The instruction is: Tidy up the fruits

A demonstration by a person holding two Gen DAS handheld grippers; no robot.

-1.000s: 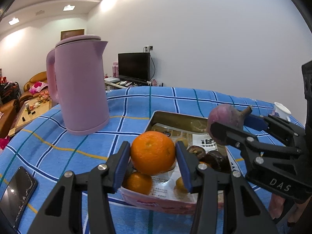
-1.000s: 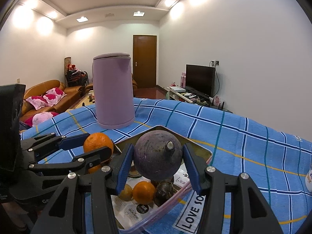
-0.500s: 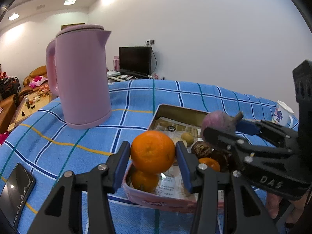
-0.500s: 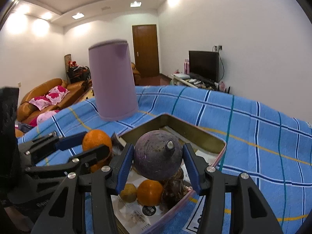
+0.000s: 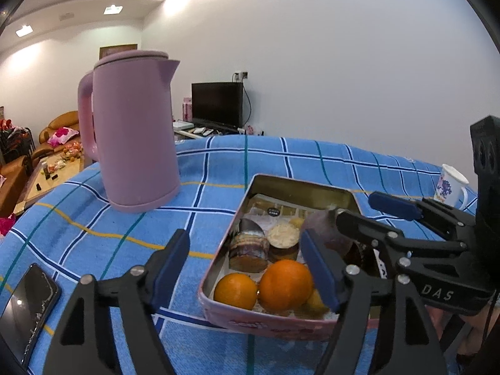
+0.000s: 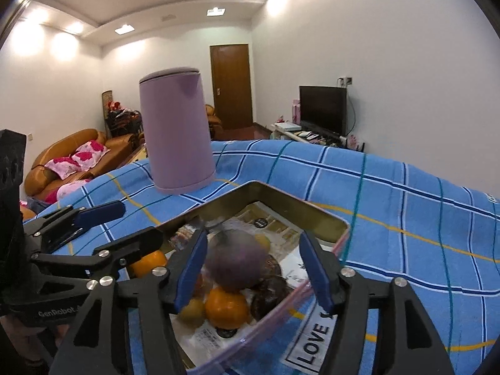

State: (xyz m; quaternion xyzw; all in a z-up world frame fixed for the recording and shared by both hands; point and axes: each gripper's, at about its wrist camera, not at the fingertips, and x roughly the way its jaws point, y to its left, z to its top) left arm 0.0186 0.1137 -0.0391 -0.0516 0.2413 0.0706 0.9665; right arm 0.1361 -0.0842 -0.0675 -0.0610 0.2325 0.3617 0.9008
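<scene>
A pink metal tin (image 5: 300,184) (image 6: 281,192) on the blue checked cloth holds several fruits. My left gripper (image 5: 247,265) is open and empty above the tin's near left corner; the large orange (image 5: 285,284) lies in the tin beside a smaller orange (image 5: 235,290). My right gripper (image 6: 254,264) is open; the purple round fruit (image 6: 235,257) is blurred between its jaws, over the other fruits, touching neither pad. It also shows in the left wrist view (image 5: 325,228). The left gripper appears in the right wrist view (image 6: 115,228).
A pink kettle (image 5: 134,143) (image 6: 176,137) stands on the cloth behind the tin. A phone (image 5: 26,309) lies at the near left. A white mug (image 5: 450,186) stands at the far right. A "LOVE" card (image 6: 315,340) lies by the tin.
Both grippers have opened. The large orange has dropped from the left gripper into the tin. The purple fruit has left the right gripper's pads and moves down toward the tin.
</scene>
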